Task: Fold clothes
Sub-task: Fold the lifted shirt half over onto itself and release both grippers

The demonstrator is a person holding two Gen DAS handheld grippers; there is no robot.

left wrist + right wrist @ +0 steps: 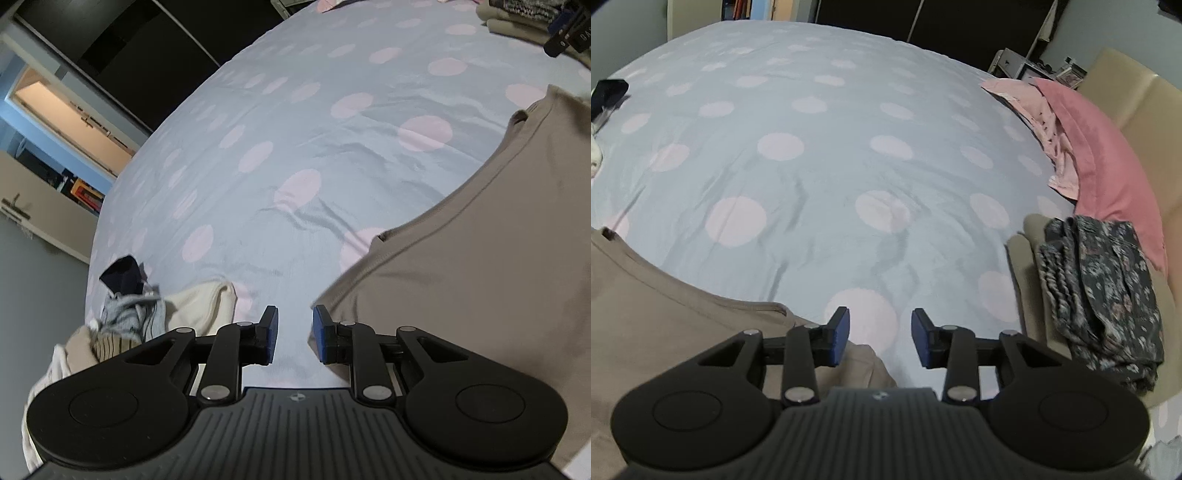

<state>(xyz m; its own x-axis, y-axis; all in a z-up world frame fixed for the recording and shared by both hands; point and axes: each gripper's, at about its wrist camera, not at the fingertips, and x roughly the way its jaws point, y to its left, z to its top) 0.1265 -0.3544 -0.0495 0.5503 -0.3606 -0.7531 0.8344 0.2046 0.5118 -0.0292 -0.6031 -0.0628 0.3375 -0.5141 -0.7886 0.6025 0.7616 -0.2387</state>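
Note:
A taupe garment (461,258) lies spread on the bed, filling the right side of the left wrist view and the lower left of the right wrist view (665,314). My left gripper (294,334) is open just above the sheet, its right finger at the garment's left edge. My right gripper (880,341) is open too, with nothing between the pads; its left finger hangs over the garment's right corner. A stack of folded clothes (1097,295), dark floral on top of beige, sits at the right.
The bed sheet (820,177) is pale blue with pink dots. A heap of unfolded clothes (147,314) lies at the bed's left edge. A pink pillow (1108,166) and a light pink cloth (1034,110) lie by the headboard. Cupboards and a doorway (66,122) stand beyond the bed.

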